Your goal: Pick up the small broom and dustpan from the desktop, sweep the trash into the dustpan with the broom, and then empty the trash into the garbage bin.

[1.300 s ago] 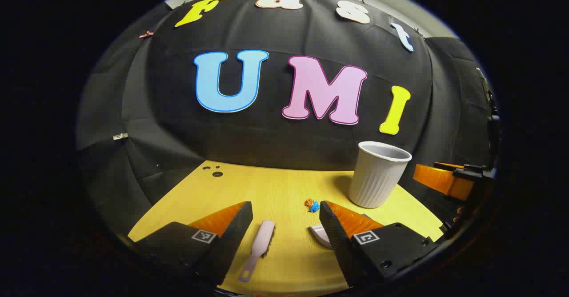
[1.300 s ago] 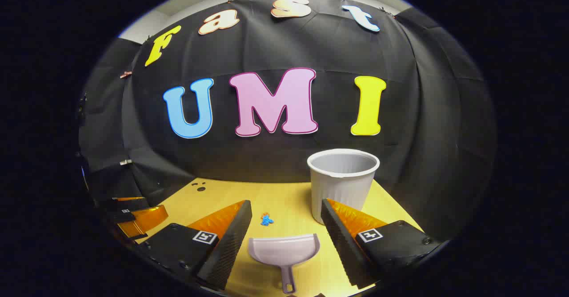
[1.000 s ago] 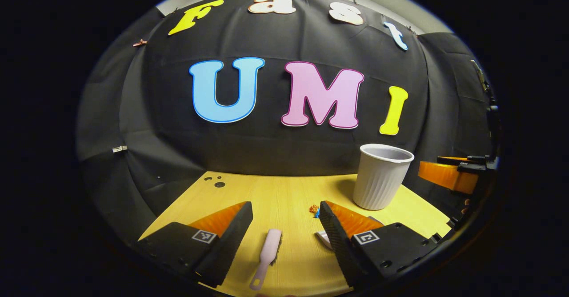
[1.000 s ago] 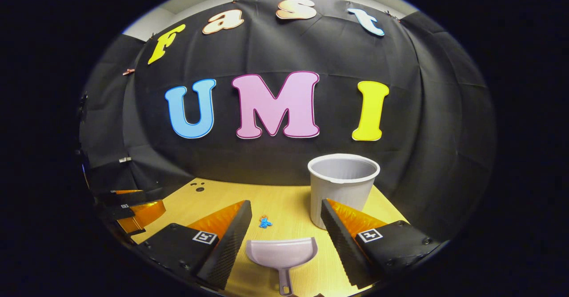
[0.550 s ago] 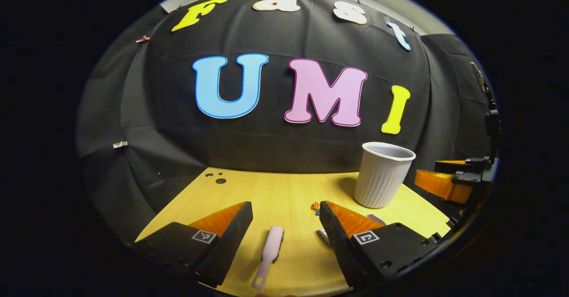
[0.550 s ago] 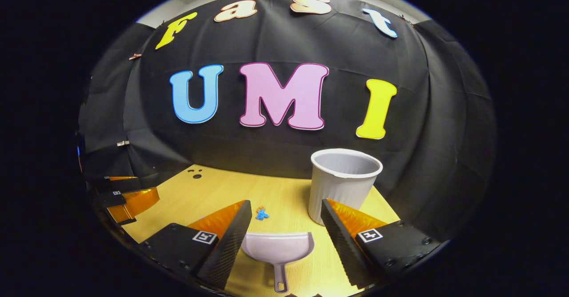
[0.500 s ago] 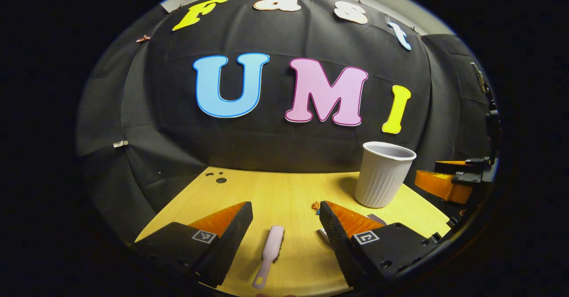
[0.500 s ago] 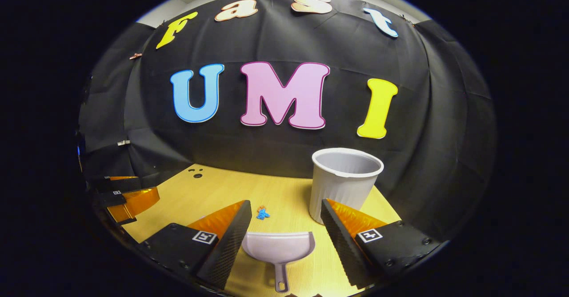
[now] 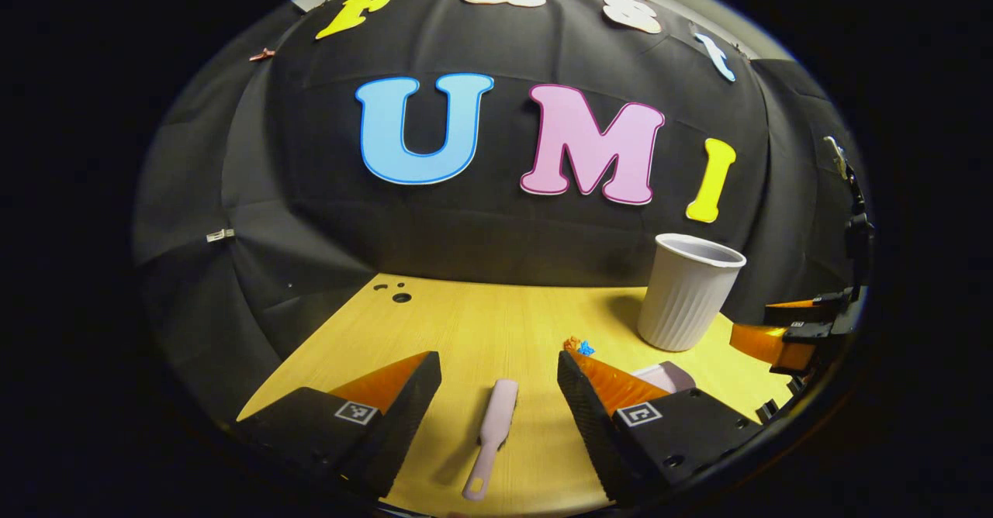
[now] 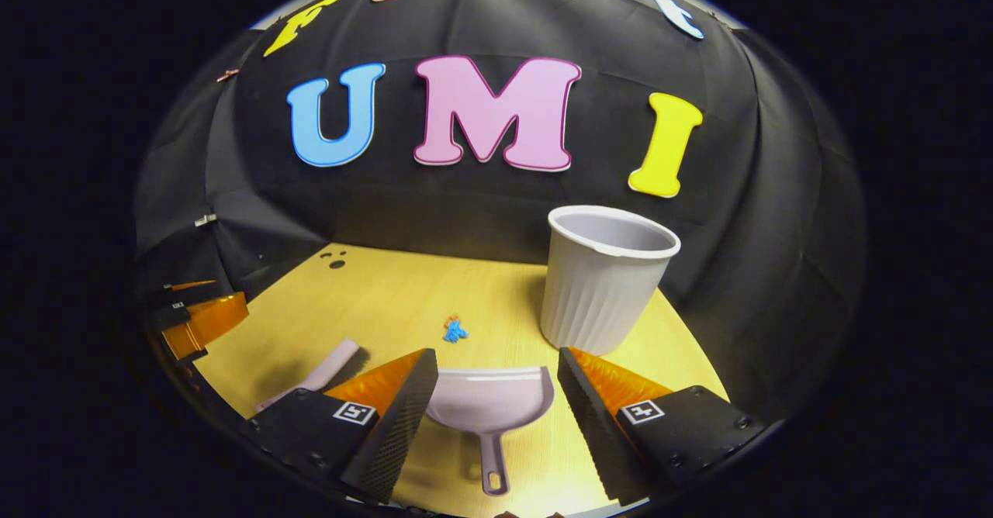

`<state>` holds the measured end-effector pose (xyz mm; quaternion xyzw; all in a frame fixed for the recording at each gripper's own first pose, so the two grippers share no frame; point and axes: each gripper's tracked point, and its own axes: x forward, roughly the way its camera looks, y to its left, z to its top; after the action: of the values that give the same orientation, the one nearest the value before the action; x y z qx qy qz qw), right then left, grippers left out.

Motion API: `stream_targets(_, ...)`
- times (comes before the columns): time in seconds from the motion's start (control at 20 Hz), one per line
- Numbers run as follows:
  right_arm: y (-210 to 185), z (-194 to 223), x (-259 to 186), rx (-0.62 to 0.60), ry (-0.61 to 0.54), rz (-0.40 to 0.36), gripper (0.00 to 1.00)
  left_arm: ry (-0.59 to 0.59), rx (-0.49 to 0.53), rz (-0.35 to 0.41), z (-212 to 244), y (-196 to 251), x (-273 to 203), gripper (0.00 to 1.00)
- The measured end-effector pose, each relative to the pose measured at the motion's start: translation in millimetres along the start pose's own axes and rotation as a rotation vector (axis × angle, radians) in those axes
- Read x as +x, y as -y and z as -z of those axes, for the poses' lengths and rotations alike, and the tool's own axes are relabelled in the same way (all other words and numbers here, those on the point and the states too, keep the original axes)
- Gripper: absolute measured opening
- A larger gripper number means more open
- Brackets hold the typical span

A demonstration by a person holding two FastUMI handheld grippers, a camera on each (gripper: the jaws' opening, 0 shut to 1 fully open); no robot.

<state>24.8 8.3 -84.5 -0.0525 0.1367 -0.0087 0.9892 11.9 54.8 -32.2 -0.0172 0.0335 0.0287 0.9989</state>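
A small pale pink broom (image 9: pixel 492 433) lies on the yellow desktop (image 9: pixel 473 324), handle toward me, between the fingers of my open left gripper (image 9: pixel 499 369), which hovers above it. The pale dustpan (image 10: pixel 490 405) lies flat, handle toward me, between the fingers of my open right gripper (image 10: pixel 497 367). A small blue and orange scrap of trash (image 10: pixel 454 329) sits just beyond the dustpan's mouth. The white ribbed garbage bin (image 10: pixel 603 284) stands upright at the back right. In the left gripper view the trash (image 9: pixel 579 345) and a corner of the dustpan (image 9: pixel 667 377) peek past my right finger.
The right gripper (image 9: pixel 783 336) shows at the right edge of the left gripper view; the left gripper (image 10: pixel 194 318) shows at the left edge of the right gripper view. A few dark holes (image 9: pixel 397 294) mark the desk's far left corner. The broom's head (image 10: pixel 322 371) lies left of the dustpan.
Both grippers have tipped downward and come lower toward the desk. The broom and the dustpan now sit further in between the fingers. Nothing has been grasped.
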Motion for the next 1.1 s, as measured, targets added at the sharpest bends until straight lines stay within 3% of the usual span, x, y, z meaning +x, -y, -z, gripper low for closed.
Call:
stream_targets(0.75,-5.3,151.4,38.4,-0.036,-0.452,-0.077,0.99,-0.183,0.027,-0.040,68.3,-1.7,-1.2,0.96)
stream_targets(1.1,-1.0,206.8,52.5,-0.019,-0.663,-0.065,0.98,-0.239,0.031,-0.069,80.5,2.0,-1.9,0.96)
